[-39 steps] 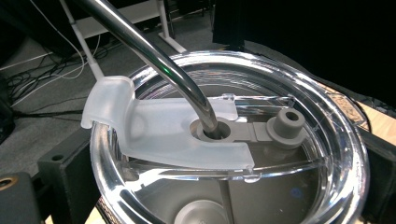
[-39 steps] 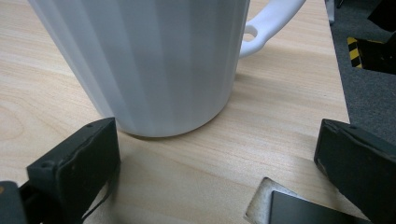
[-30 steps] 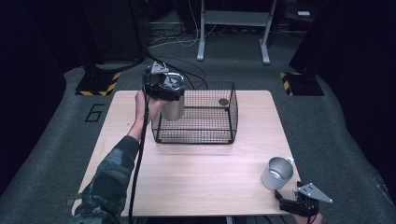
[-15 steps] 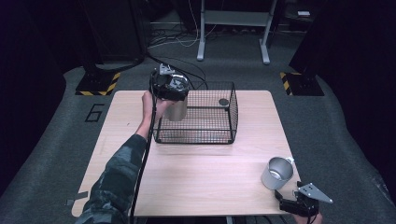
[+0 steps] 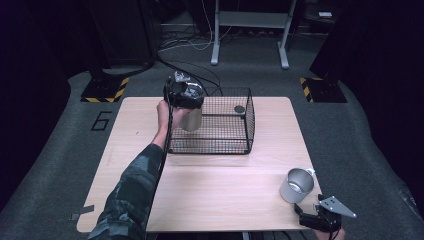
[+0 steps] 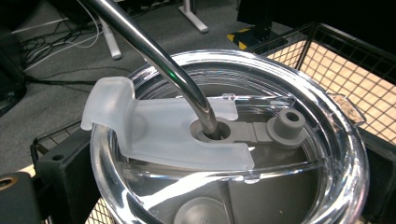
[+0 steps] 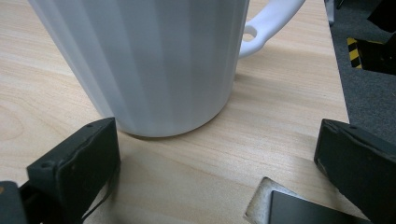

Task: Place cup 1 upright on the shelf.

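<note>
A steel tumbler (image 5: 191, 118) hangs upright in the air over the left wall of the black wire basket (image 5: 235, 145), which stands on the table's far half. Its clear lid (image 6: 327, 121) carries a frosted slider tab and a grey plug, and a bent metal straw (image 6: 154, 49) passes through the lid's centre hole.

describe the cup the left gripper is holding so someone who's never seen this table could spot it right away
Start at the black wire basket at the back of the wooden table. At its left rim, the left gripper holds a steel tumbler above the table. Unlike the handled mug near the right gripper, it has a clear lid with a metal straw.
</note>
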A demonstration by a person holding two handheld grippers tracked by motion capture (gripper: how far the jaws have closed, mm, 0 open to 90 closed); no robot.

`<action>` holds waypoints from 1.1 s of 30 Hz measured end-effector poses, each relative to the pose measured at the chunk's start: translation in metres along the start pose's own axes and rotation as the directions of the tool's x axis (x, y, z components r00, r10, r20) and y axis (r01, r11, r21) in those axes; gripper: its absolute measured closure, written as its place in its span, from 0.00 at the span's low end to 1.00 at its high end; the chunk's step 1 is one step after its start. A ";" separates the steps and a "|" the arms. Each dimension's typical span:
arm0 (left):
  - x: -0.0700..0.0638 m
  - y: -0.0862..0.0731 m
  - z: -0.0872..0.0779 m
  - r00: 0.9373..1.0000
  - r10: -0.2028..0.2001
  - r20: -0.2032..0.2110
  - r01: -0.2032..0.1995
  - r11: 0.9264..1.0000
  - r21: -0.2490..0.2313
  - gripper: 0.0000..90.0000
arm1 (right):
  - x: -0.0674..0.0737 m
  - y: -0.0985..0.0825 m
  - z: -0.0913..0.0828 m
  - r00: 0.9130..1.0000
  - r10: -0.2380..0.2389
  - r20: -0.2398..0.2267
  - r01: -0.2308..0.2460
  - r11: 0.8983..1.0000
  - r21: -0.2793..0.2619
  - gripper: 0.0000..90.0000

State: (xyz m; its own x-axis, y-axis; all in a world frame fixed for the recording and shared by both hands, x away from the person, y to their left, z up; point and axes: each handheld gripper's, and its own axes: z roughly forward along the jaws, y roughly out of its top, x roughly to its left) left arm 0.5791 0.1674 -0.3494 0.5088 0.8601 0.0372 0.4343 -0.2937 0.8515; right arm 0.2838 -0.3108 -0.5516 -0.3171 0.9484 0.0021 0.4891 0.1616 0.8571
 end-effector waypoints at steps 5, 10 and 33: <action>0.002 -0.008 0.009 1.000 -0.002 -0.019 0.003 1.000 0.026 0.04 | 0.000 0.000 0.000 1.000 0.003 0.001 -0.003 1.000 -0.001 0.00; 0.004 -0.013 0.015 1.000 -0.017 -0.019 0.018 0.999 0.035 0.04 | 0.000 0.000 0.000 1.000 0.000 0.001 0.000 1.000 0.000 0.00; 0.000 -0.030 0.036 0.999 -0.011 -0.040 0.014 0.996 0.085 0.04 | 0.000 0.000 0.000 1.000 0.004 0.003 -0.004 1.000 -0.002 0.00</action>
State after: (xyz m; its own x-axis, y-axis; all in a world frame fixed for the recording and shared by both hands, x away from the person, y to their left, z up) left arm 0.5926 0.1608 -0.3937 0.4741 0.8791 0.0487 0.5029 -0.3158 0.8046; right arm 0.2839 -0.3106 -0.5516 -0.3129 0.9498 0.0041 0.4890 0.1574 0.8580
